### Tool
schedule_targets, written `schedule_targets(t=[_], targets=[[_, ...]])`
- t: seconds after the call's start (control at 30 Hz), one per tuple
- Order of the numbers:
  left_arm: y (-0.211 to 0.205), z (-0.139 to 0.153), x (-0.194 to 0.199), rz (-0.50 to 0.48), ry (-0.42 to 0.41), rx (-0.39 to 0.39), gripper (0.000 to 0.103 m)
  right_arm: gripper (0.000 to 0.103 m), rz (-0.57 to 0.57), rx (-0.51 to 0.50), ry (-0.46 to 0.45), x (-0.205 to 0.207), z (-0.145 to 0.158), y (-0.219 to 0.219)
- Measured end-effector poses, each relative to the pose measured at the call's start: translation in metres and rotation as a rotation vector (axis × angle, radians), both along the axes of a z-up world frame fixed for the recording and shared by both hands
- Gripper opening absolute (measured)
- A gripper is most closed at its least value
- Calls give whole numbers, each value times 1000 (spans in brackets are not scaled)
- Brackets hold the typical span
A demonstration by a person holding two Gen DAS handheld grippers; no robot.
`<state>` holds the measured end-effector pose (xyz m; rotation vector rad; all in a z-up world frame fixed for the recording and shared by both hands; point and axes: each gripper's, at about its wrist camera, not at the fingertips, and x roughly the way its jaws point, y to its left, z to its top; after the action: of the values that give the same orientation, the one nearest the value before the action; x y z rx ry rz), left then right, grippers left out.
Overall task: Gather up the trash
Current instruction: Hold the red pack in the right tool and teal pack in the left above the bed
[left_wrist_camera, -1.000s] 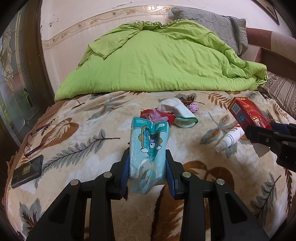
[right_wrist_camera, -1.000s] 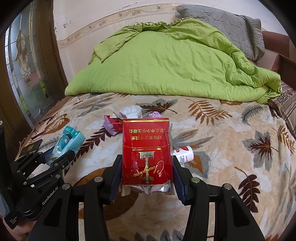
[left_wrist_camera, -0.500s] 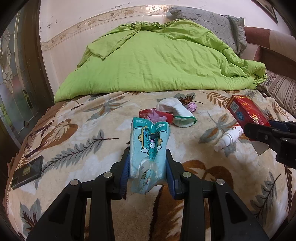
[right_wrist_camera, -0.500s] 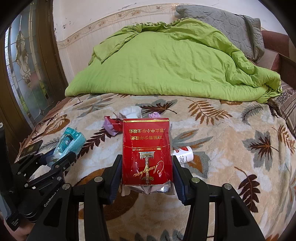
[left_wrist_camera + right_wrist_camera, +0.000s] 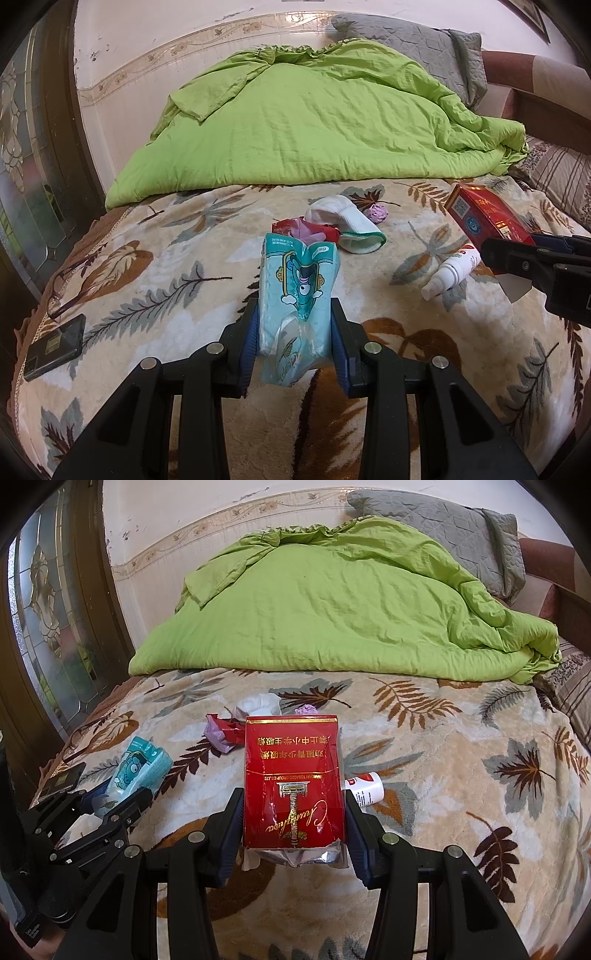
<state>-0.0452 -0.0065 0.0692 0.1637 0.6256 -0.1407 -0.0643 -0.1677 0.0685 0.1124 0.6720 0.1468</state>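
Observation:
My left gripper point(image 5: 294, 325) is shut on a teal tissue packet point(image 5: 297, 291) and holds it above the leaf-patterned blanket point(image 5: 155, 280). My right gripper point(image 5: 294, 808) is shut on a red cigarette pack point(image 5: 293, 782), also above the blanket. The red pack also shows at the right of the left wrist view point(image 5: 484, 218), and the teal packet at the left of the right wrist view point(image 5: 142, 766). Farther back on the bed lie a red and purple wrapper point(image 5: 303, 229), a white sock point(image 5: 347, 221) and a purple paper ball point(image 5: 377, 213).
A white spray bottle point(image 5: 452, 271) lies on the blanket at the right. A black phone point(image 5: 55, 347) and glasses point(image 5: 70, 280) lie near the left edge. A green duvet point(image 5: 317, 122) and grey pillow point(image 5: 410, 48) fill the back. A glass door point(image 5: 48, 602) stands at left.
Both grippers have held nearly still with their loads; the view has shifted very slightly.

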Motion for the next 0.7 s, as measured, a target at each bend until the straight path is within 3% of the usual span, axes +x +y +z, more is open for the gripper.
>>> schedule_targets(t=[0.7], targets=[[-1, 1, -3, -7, 0, 3, 34, 54, -47, 30, -4, -9, 5, -8]])
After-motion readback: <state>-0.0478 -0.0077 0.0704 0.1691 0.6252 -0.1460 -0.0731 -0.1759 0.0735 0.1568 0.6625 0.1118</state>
